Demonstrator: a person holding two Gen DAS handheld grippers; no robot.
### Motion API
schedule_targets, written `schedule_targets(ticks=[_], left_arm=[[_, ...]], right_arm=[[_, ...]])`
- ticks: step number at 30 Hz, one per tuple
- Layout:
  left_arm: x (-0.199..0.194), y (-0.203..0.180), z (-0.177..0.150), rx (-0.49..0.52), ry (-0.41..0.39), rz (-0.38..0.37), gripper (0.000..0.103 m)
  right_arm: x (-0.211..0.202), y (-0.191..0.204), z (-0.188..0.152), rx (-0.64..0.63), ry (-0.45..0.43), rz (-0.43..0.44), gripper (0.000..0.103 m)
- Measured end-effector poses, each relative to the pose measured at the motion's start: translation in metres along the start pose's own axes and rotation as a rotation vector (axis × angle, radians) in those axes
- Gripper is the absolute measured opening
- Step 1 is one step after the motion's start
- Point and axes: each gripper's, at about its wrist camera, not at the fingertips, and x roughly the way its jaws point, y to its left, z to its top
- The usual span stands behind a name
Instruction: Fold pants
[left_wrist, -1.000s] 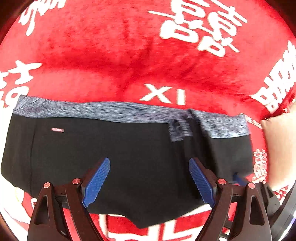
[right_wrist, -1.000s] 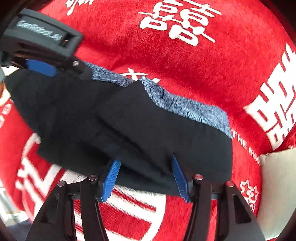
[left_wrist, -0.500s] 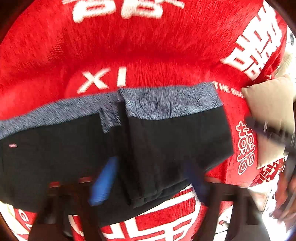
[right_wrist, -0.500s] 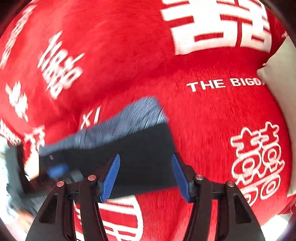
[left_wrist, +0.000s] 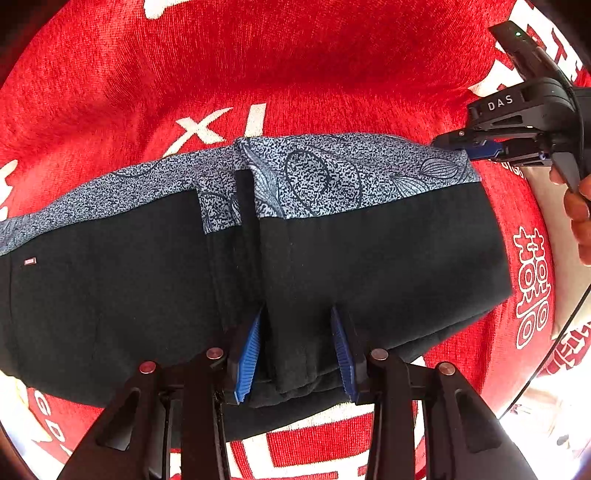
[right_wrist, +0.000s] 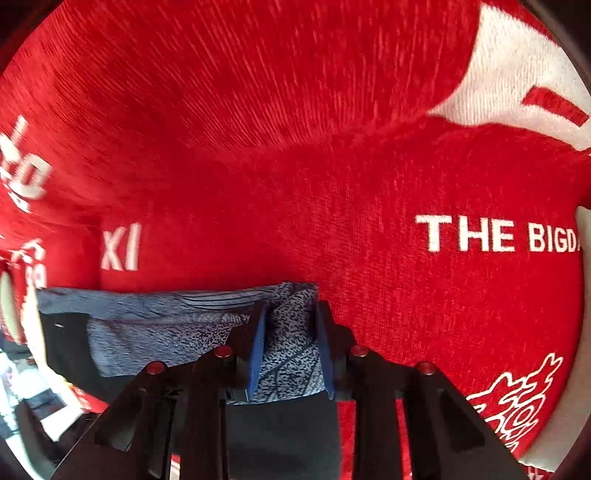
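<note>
While the pants (left_wrist: 369, 258) lie on the red blanket (left_wrist: 295, 74) partly folded over, both grippers pinch them: left gripper (left_wrist: 297, 347) at the hem, right gripper (right_wrist: 290, 350) at the waistband (right_wrist: 288, 332). One more fold seemingly remains.

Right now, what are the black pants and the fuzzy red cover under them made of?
The pants look like soft matte knit, perhaps cotton jersey: no shine, limp folds. Their waistband is speckled grey-blue stretchy knit. The red cover looks like plush fleece or chenille, since its nap shows brushed streaks. Exact fibres cannot be told.
</note>
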Motion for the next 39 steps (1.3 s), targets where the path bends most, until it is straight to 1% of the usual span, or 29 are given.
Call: schedule_targets(ticks=[3, 4, 5, 7, 8, 9, 10, 12, 14, 15, 16, 17, 18, 19, 21, 22, 23, 24, 26, 28, 29, 30, 31, 32, 33, 35, 36, 38, 39], left_arm=[[0.003, -0.005, -0.002, 0.019, -0.009, 0.008, 0.039], [0.005, -0.007, -0.005, 0.030, -0.017, 0.014, 0.039], [0.006, -0.009, -0.006, 0.043, -0.028, 0.028, 0.039], [0.006, -0.013, -0.008, 0.047, -0.035, 0.045, 0.039], [0.006, -0.013, -0.009, 0.045, -0.034, 0.043, 0.039], [0.006, -0.014, -0.010, 0.042, -0.033, 0.037, 0.039], [0.006, -0.014, -0.011, 0.041, -0.033, 0.031, 0.039], [0.006, -0.017, -0.010, 0.048, -0.033, 0.028, 0.040], [0.004, -0.015, -0.008, 0.042, -0.033, 0.026, 0.039], [0.004, -0.014, -0.008, 0.034, -0.033, 0.023, 0.039], [0.003, -0.013, -0.009, 0.028, -0.035, 0.022, 0.039], [0.004, -0.013, -0.008, 0.024, -0.037, 0.023, 0.039], [0.005, -0.012, -0.007, 0.022, -0.040, 0.025, 0.039], [0.004, -0.011, -0.007, 0.022, -0.042, 0.026, 0.039], [0.003, -0.011, -0.009, 0.022, -0.045, 0.030, 0.039], [0.003, -0.010, -0.010, 0.018, -0.047, 0.029, 0.039], [0.003, -0.009, -0.010, 0.016, -0.051, 0.027, 0.039], [0.002, -0.008, -0.012, 0.013, -0.056, 0.026, 0.039], [0.002, -0.007, -0.015, 0.010, -0.069, 0.026, 0.039], [0.000, -0.007, -0.018, 0.004, -0.083, 0.029, 0.039], [0.000, -0.007, -0.019, -0.001, -0.089, 0.029, 0.039], [0.000, -0.006, -0.020, -0.008, -0.095, 0.027, 0.039], [0.000, -0.005, -0.021, -0.013, -0.098, 0.025, 0.039], [-0.001, -0.003, -0.022, -0.019, -0.101, 0.019, 0.039], [-0.001, -0.002, -0.023, -0.027, -0.102, 0.012, 0.039], [-0.003, 0.002, -0.024, -0.039, -0.101, 0.000, 0.039], [-0.004, 0.004, -0.024, -0.046, -0.102, -0.006, 0.039], [-0.007, 0.008, -0.025, -0.059, -0.103, -0.015, 0.039], [-0.009, 0.011, -0.025, -0.066, -0.107, -0.021, 0.039]], right_arm=[[-0.006, -0.008, -0.003, 0.025, -0.023, 0.005, 0.027], [-0.004, -0.014, -0.004, 0.046, -0.027, 0.011, 0.028], [-0.001, -0.018, -0.004, 0.065, -0.027, 0.014, 0.033], [0.008, -0.030, -0.004, 0.142, -0.032, 0.049, 0.034], [0.009, -0.034, -0.006, 0.177, -0.046, 0.078, 0.035], [0.007, -0.037, -0.008, 0.193, -0.059, 0.090, 0.037], [0.003, -0.039, -0.011, 0.201, -0.073, 0.098, 0.039], [-0.008, -0.041, -0.021, 0.217, -0.117, 0.118, 0.039], [-0.026, -0.038, -0.030, 0.210, -0.169, 0.134, 0.040], [-0.034, -0.034, -0.031, 0.184, -0.184, 0.174, 0.040], [-0.039, -0.025, -0.033, 0.137, -0.184, 0.243, 0.040], [-0.041, -0.011, -0.035, 0.070, -0.159, 0.318, 0.041], [-0.040, 0.003, -0.036, 0.005, -0.133, 0.357, 0.041], [-0.040, 0.025, -0.037, -0.096, -0.106, 0.377, 0.041], [-0.036, 0.068, -0.042, -0.288, -0.082, 0.373, 0.041], [-0.033, 0.091, -0.044, -0.376, -0.079, 0.366, 0.044], [-0.025, 0.110, -0.047, -0.433, -0.076, 0.358, 0.048], [-0.019, 0.126, -0.048, -0.485, -0.059, 0.355, 0.048], [-0.006, 0.145, -0.046, -0.519, -0.033, 0.353, 0.048], [0.000, 0.148, -0.039, -0.523, 0.004, 0.369, 0.048], [0.002, 0.154, -0.041, -0.521, 0.018, 0.364, 0.048], [0.008, 0.158, -0.043, -0.526, 0.041, 0.334, 0.048], [0.016, 0.163, -0.043, -0.533, 0.063, 0.279, 0.039], [0.024, 0.166, -0.044, -0.540, 0.078, 0.215, 0.015], [0.031, 0.167, -0.046, -0.541, 0.091, 0.172, 0.011], [0.029, 0.162, -0.047, -0.509, 0.095, 0.180, 0.006], [0.027, 0.160, -0.046, -0.491, 0.095, 0.191, 0.006], [0.019, 0.161, -0.046, -0.477, 0.103, 0.270, 0.006], [0.017, 0.165, -0.047, -0.487, 0.109, 0.292, 0.006]])
